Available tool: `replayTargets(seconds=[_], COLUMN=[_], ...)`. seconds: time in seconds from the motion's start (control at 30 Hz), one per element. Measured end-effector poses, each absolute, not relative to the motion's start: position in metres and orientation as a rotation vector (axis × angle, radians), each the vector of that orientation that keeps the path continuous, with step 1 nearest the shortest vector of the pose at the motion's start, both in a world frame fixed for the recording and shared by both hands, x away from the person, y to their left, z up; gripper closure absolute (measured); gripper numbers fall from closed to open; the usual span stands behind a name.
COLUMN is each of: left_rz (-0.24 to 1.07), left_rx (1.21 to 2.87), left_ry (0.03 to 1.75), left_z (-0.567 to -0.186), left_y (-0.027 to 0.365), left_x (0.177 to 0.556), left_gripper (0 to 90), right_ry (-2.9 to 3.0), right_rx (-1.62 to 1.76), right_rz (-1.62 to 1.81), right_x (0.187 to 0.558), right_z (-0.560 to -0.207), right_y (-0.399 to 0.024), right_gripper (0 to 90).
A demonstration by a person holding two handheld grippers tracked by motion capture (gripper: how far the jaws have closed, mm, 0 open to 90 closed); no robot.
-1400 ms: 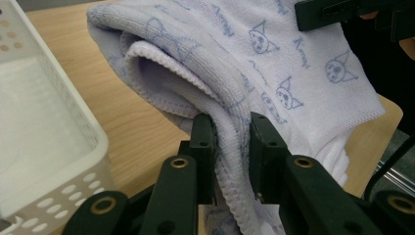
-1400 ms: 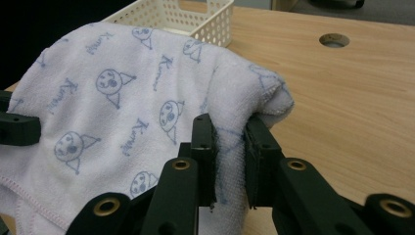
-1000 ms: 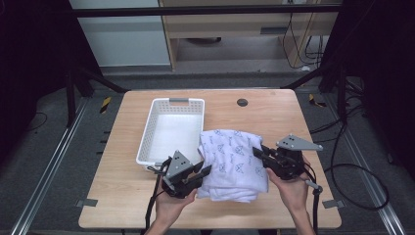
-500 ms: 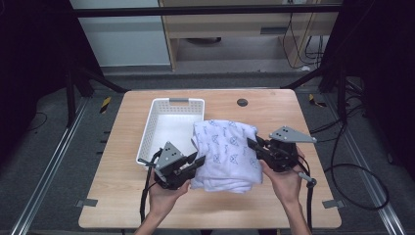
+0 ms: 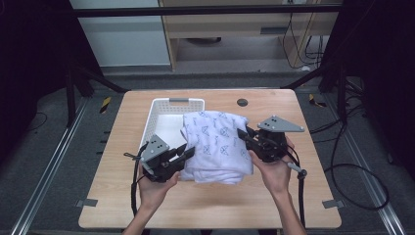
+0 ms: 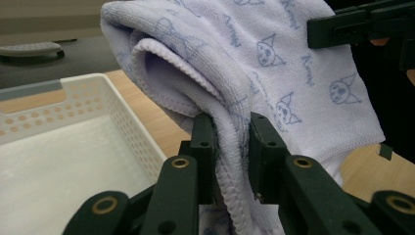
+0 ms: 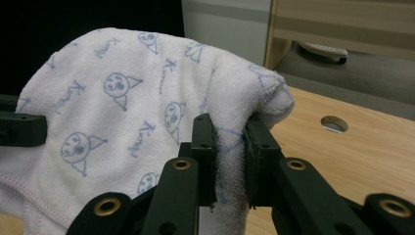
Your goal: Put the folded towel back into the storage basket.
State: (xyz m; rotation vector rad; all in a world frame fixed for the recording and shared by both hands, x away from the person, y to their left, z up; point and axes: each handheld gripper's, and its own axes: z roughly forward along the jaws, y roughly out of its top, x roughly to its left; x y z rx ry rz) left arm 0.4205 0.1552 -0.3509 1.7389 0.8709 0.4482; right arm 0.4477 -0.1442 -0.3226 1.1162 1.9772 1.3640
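Both grippers are clamped on the same folded towel: the left gripper [image 5: 182, 152] pinches the stacked edges at the towel's left side, and the right gripper [image 5: 243, 133] bites the folded edge at its right, each with cloth pressed between its two black jaws. From there, working down in size, the wooden table [image 5: 313, 196] carries everything; on it, toward the far left, lies the white perforated basket [image 5: 169, 102], shallow and holding nothing that shows, with the table's round cable hole [image 5: 242, 102] off to its right. The white towel with the blue cat-face print [image 5: 218, 144] hangs between the two grips, lifted off the tabletop at its far side in both gripper views, its near part low over the wood in the high view, and its far left corner already overlapping the basket's right rim. The step in hand looks like carrying the folded towel over into the basket. To do it well, I would keep both pinches firm and level, so that the folds do not slip or open, and move the two hands together to the left and away, holding their spacing so the cloth neither sags nor stretches. The towel's underside should clear the basket's right wall before it is lowered, since a dragging edge could tip the light basket or undo the fold. Release only once it lies flat inside.
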Motion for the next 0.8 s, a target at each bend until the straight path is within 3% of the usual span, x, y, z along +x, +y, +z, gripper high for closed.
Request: replayTargets(seconds=[0.8], left_rz=[0.492], left_rx=[1.637], left_ry=[0.958], left_z=[-0.336], left_y=[0.204], left_x=[0.435], left_gripper=[74.9], right_ry=[1.990], right_rx=[1.047], right_rz=[1.382], right_x=[0.478], right_z=[-0.301], right_y=[-0.090], right_gripper=[77.6])
